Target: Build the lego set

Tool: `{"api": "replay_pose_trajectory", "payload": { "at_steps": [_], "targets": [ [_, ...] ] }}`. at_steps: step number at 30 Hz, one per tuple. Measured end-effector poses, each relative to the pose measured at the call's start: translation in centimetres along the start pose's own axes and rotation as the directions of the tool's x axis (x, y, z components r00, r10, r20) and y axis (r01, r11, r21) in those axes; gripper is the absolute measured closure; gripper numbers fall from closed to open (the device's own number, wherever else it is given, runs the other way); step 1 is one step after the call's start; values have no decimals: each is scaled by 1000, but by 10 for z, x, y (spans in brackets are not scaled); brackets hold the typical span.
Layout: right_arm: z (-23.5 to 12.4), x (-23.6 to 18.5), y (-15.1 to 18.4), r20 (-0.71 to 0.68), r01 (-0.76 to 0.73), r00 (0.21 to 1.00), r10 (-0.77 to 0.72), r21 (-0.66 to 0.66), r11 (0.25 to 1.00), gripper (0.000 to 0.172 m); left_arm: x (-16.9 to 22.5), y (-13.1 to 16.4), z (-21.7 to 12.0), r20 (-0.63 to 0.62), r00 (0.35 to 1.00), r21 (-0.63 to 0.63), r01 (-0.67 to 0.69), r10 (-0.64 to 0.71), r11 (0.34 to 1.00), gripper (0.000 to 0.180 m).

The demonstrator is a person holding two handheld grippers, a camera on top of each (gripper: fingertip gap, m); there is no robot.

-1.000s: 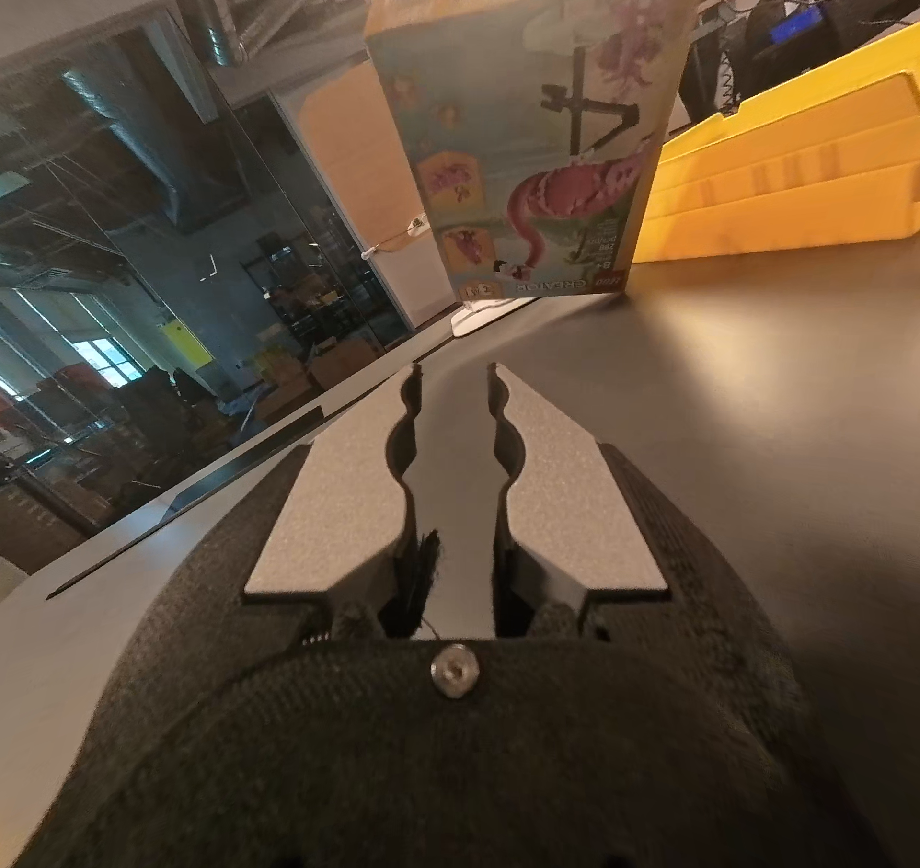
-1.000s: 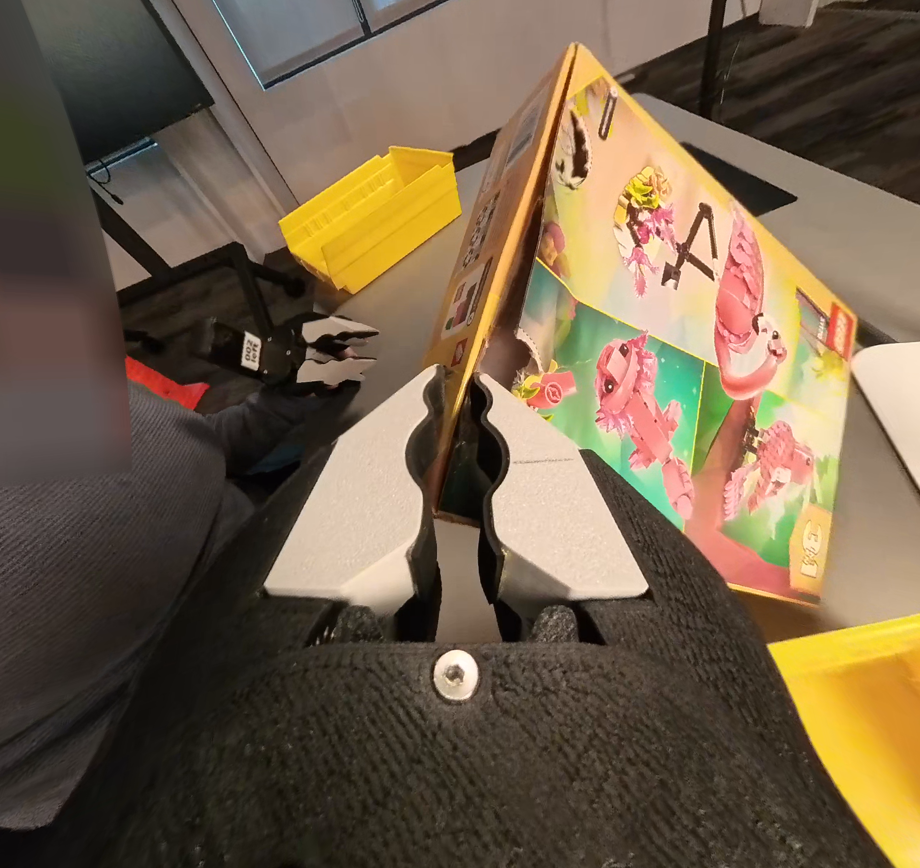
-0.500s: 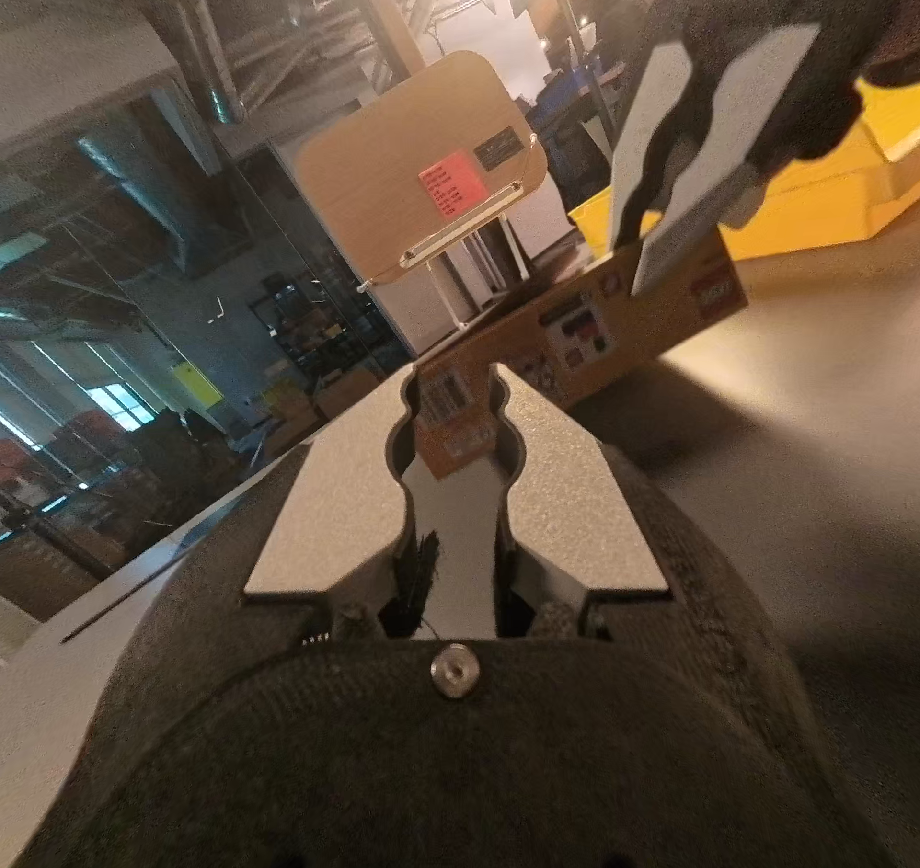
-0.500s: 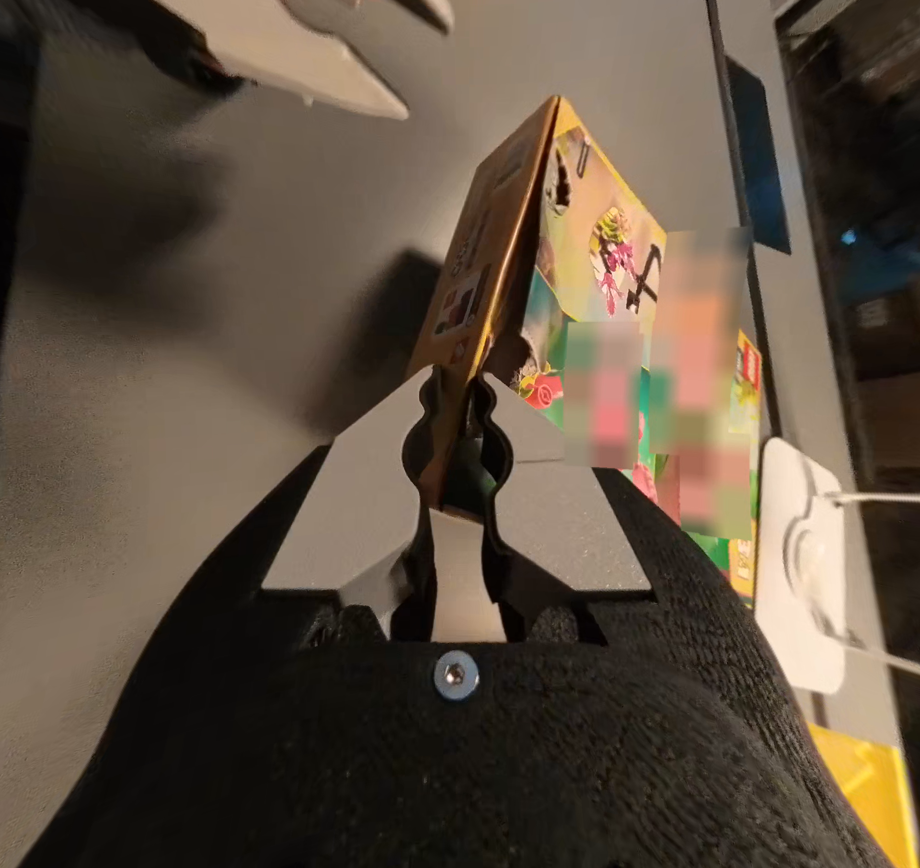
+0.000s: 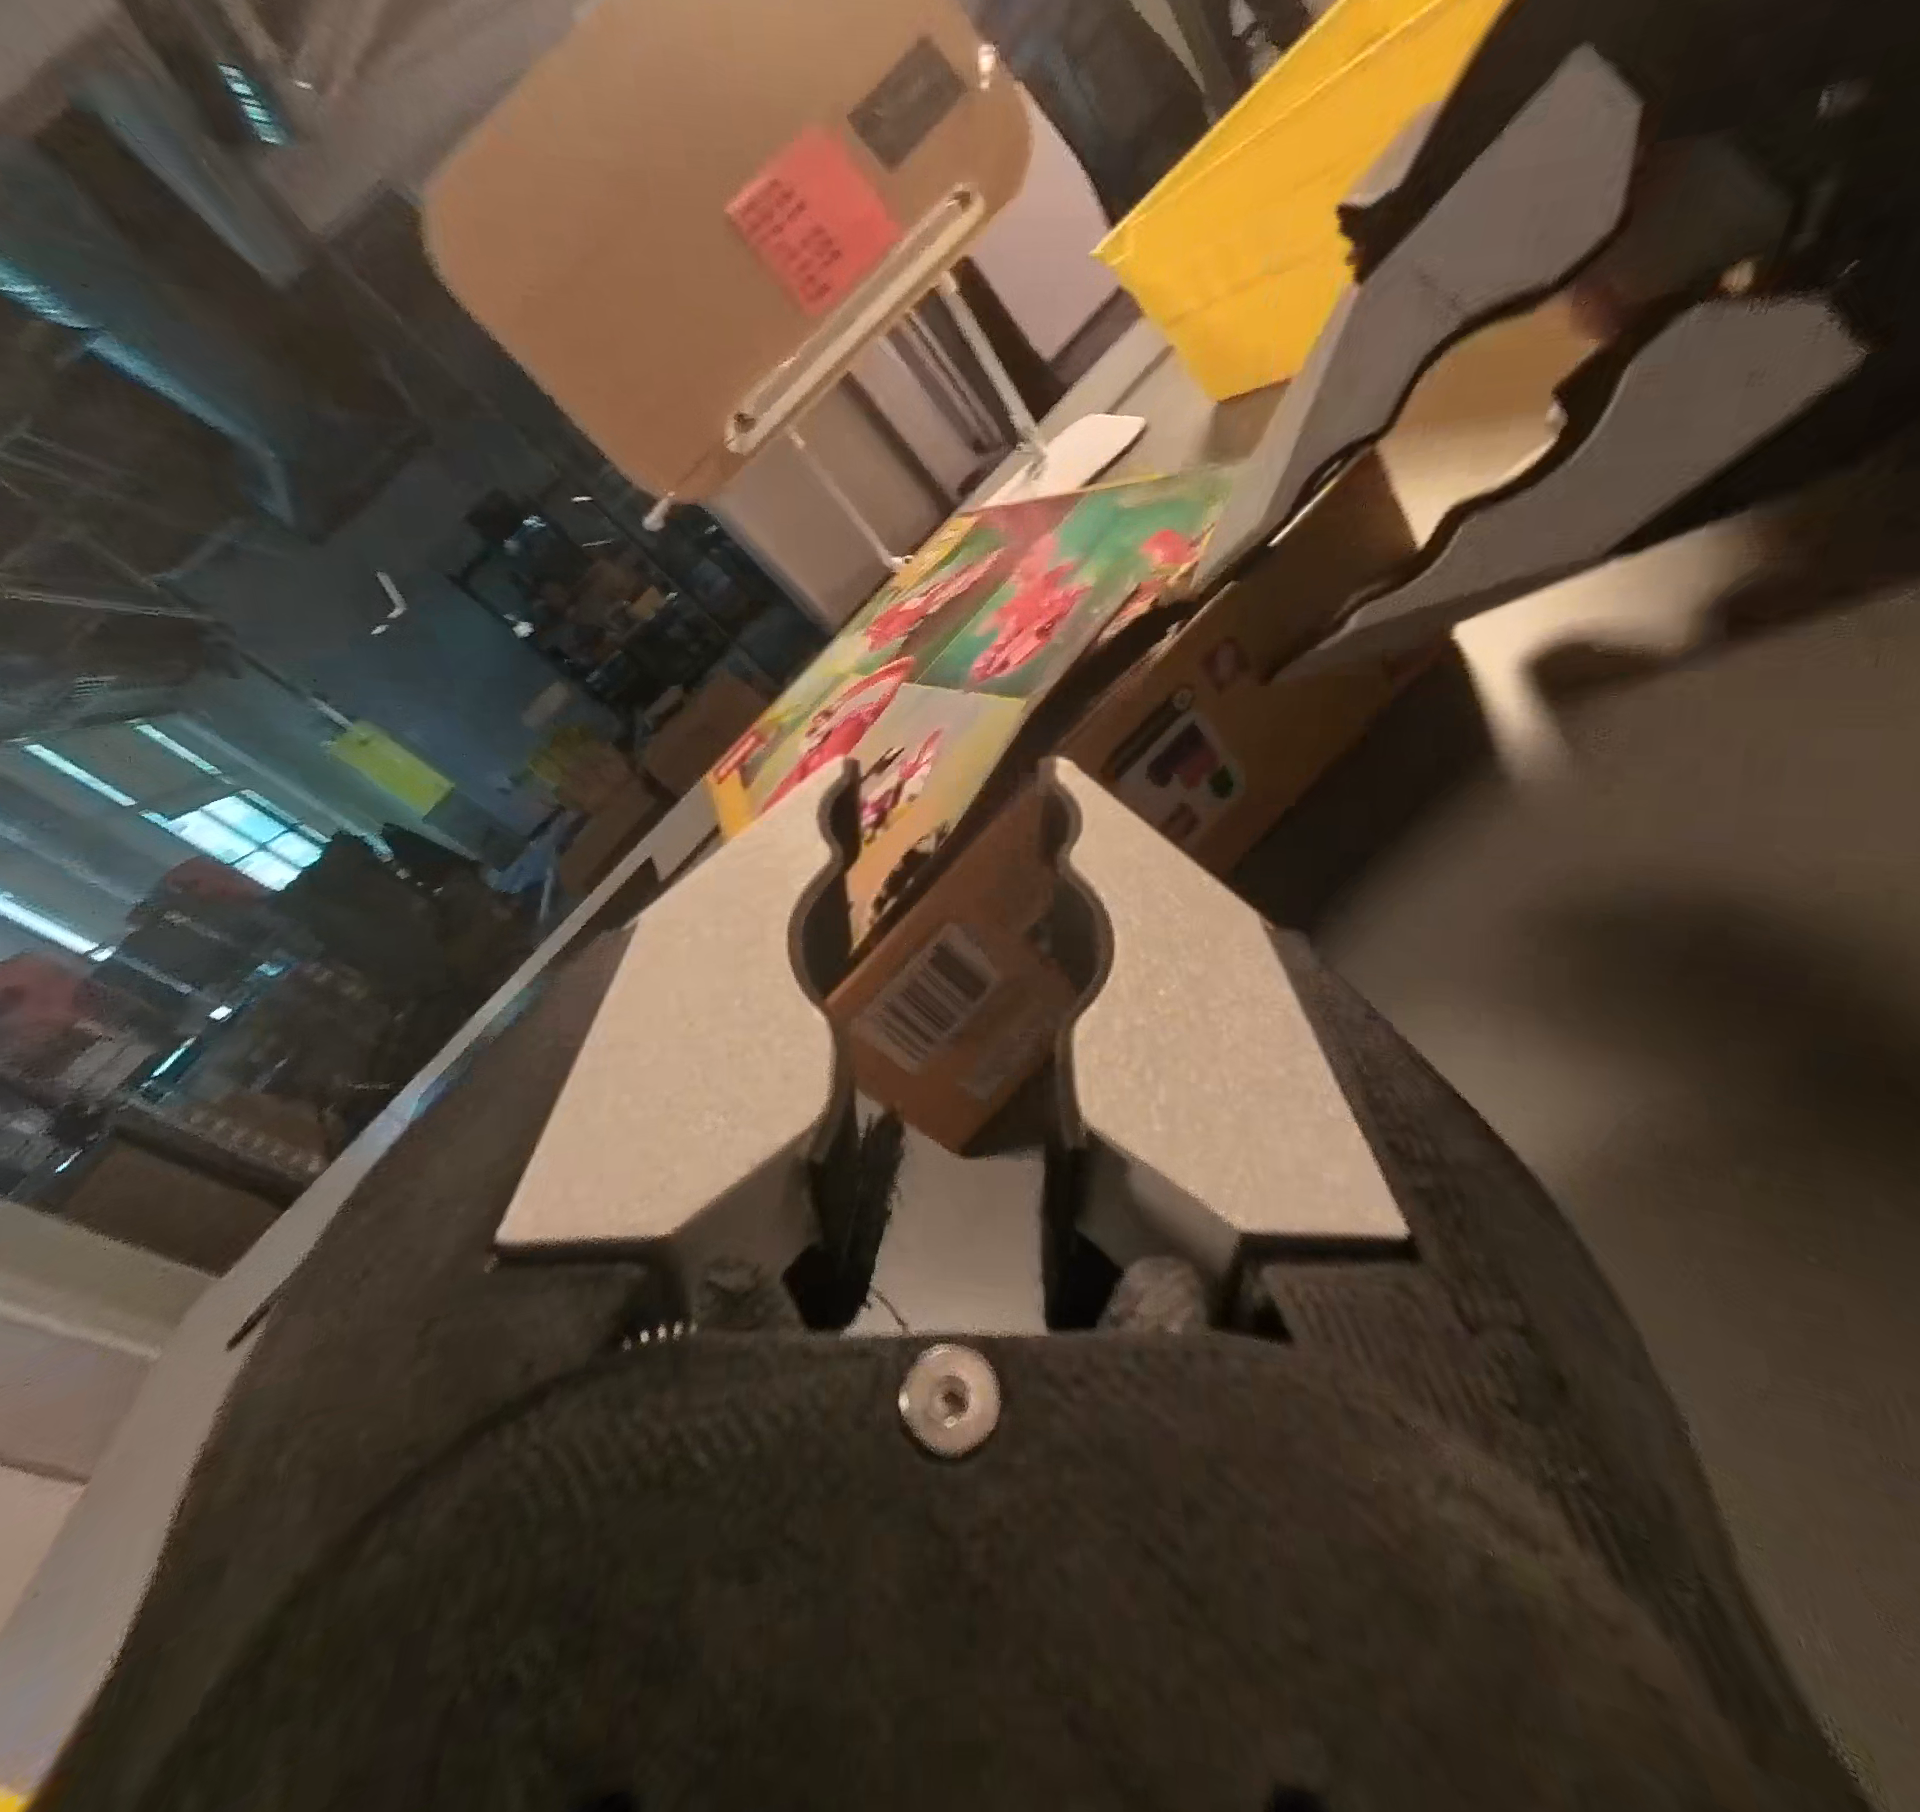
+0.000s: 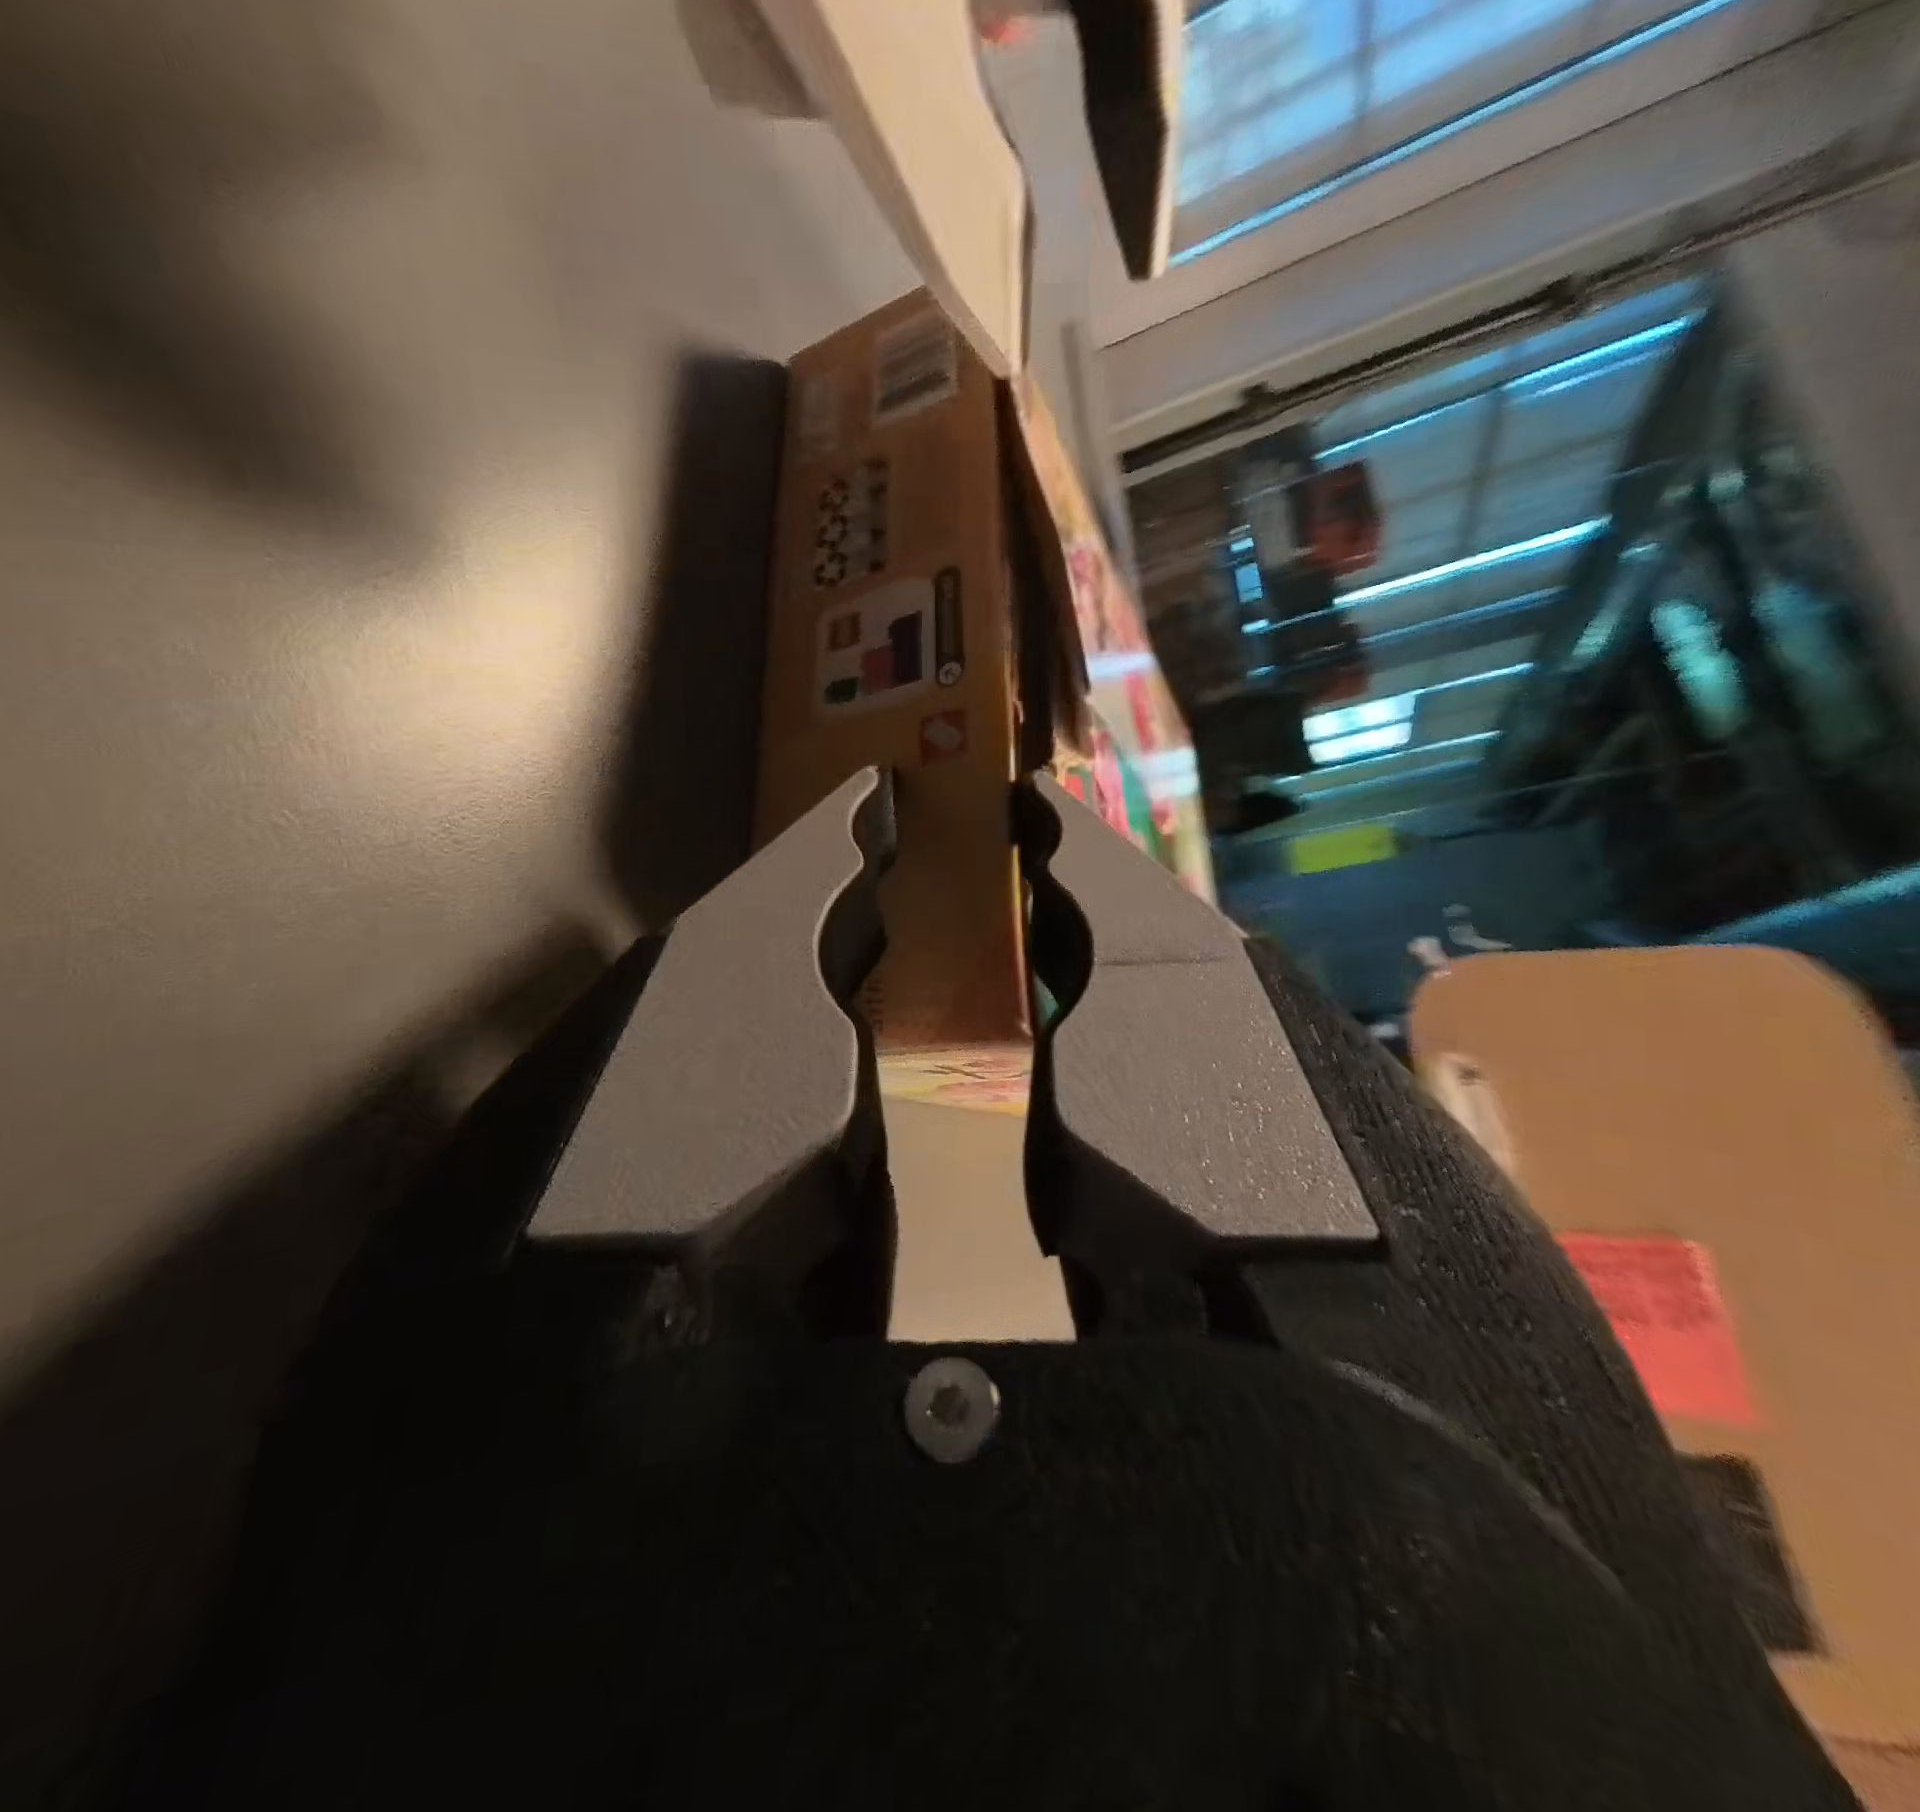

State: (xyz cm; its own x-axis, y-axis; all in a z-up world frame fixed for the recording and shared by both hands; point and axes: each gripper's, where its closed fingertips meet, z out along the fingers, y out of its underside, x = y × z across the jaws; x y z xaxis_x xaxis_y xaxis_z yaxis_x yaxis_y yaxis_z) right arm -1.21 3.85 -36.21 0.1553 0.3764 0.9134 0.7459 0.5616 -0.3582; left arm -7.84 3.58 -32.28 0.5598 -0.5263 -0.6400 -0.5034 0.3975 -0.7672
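Left wrist view: we have a flat cardboard toy box with a colourful printed face point(image 5: 997, 640) between both tongs over the grey tabletop point(image 5: 1558, 879).

Our left tongs point(image 5: 948, 863) straddle the near, barcoded corner, jaws narrow; whether their pads press we cannot tell. Our right tongs point(image 6: 948, 806) pinch the opposite end across its thin side, probably to steady it. A yellow plastic bin point(image 5: 1247, 235) sits beyond the right tongs, a tan board on a stand point(image 5: 675, 204) farther ahead.

My tongs' fingers point(image 5: 707, 1066) look matt, grainy grey, set in black woven cloth. The printed cardboard box point(image 5: 1039, 619) has a slight sheen. The yellow bin point(image 5: 1247, 235) looks smooth plastic; the surface point(image 5: 1610, 931) matt grey.
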Motion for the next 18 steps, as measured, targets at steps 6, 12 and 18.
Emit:
{"api": "replay_pose_trajectory", "payload": {
  "at_steps": [6, 12, 18],
  "targets": [
    [2, 0, -5, -60, 108, 992, -108, -3, 994, 150, -7, -23, 16, -174, 985, -28, 3, -8, 1000, 142],
    [0, 1, -5, -52, 53, 997, -52, 7, 999, 151, 3, 8, 45, -397, 916, -206, -146, 53, 968, 135],
    [-3, 5, 2, -27, -60, 998, 60, 10, 998, 156, 9, 6, 56, -464, 883, -221, -191, 69, 956, 136]
  ]
}}
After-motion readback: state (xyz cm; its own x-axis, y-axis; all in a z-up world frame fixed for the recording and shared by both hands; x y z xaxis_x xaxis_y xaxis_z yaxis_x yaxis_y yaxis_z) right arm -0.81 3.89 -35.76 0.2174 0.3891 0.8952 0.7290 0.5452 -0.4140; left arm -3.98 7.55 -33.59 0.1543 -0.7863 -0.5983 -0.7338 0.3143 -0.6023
